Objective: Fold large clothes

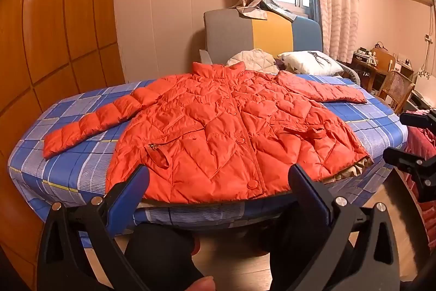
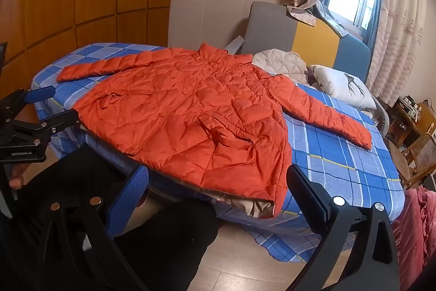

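An orange quilted jacket (image 1: pixel 218 132) lies front-up and spread flat on a bed with a blue checked sheet (image 1: pixel 81 162), both sleeves stretched out to the sides, its hem at the near edge, where a beige lining (image 2: pixel 253 206) peeks out. The left gripper (image 1: pixel 218 182) hangs just short of the hem, jaws wide apart and holding nothing. The right gripper (image 2: pixel 218 182) does likewise near the hem corner, possibly not touching. A white pillow (image 1: pixel 310 62) rests beyond the collar.

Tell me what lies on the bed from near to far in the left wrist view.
Blue checked bedsheet at the near edge → orange puffer jacket spread flat → beige quilted garment and white pillow → grey, yellow and blue headboard.
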The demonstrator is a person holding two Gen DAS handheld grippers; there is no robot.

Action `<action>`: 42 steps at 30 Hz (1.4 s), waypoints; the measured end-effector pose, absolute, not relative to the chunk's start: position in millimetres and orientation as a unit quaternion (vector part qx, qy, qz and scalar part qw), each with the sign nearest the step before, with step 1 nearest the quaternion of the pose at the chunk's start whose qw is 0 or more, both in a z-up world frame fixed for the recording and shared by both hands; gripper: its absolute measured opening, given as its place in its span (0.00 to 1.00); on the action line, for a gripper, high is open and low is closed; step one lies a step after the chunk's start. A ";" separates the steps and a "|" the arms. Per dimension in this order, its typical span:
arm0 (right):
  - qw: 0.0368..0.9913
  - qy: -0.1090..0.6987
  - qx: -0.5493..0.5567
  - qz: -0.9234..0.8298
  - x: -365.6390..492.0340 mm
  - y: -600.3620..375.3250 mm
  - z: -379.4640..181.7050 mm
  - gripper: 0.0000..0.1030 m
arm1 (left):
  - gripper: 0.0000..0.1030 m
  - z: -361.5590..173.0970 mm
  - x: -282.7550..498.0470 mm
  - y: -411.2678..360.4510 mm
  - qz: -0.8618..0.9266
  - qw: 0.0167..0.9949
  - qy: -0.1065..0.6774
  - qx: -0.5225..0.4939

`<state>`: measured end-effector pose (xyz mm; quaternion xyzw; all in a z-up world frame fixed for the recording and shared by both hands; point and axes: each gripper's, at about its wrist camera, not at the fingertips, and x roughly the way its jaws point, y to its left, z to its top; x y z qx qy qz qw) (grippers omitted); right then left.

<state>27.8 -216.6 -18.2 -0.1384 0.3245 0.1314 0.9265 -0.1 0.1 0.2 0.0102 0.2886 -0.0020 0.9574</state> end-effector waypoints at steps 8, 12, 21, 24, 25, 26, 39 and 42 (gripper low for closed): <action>0.926 0.325 -0.140 0.131 27.7 -216.6 -20.2 0.97 | 0.98 0.2 -0.4 0.1 0.000 0.957 0.289 0.013; 0.925 0.327 -0.138 0.133 30.0 -215.5 -22.0 0.97 | 0.98 -0.8 1.2 1.7 0.001 0.957 0.290 0.012; 0.925 0.330 -0.131 0.134 29.9 -219.8 -26.0 0.97 | 0.98 -3.1 6.0 5.2 0.008 0.954 0.300 0.009; 0.925 0.333 -0.127 0.132 33.5 -220.3 -29.6 0.97 | 0.98 -3.4 7.6 4.8 0.008 0.953 0.302 0.010; 0.925 0.334 -0.126 0.131 34.2 -220.1 -29.4 0.97 | 0.98 -3.2 8.1 4.4 0.008 0.953 0.303 0.010; 0.925 0.334 -0.125 0.130 34.4 -220.9 -29.6 0.97 | 0.98 -3.2 8.4 3.8 0.007 0.953 0.303 0.011; 0.926 0.339 -0.108 0.123 38.5 -228.6 -33.6 0.97 | 0.98 -7.0 13.9 0.9 0.005 0.950 0.311 0.015; 0.927 0.340 -0.106 0.121 38.8 -229.8 -33.3 0.97 | 0.98 -7.6 14.5 0.1 0.005 0.950 0.312 0.015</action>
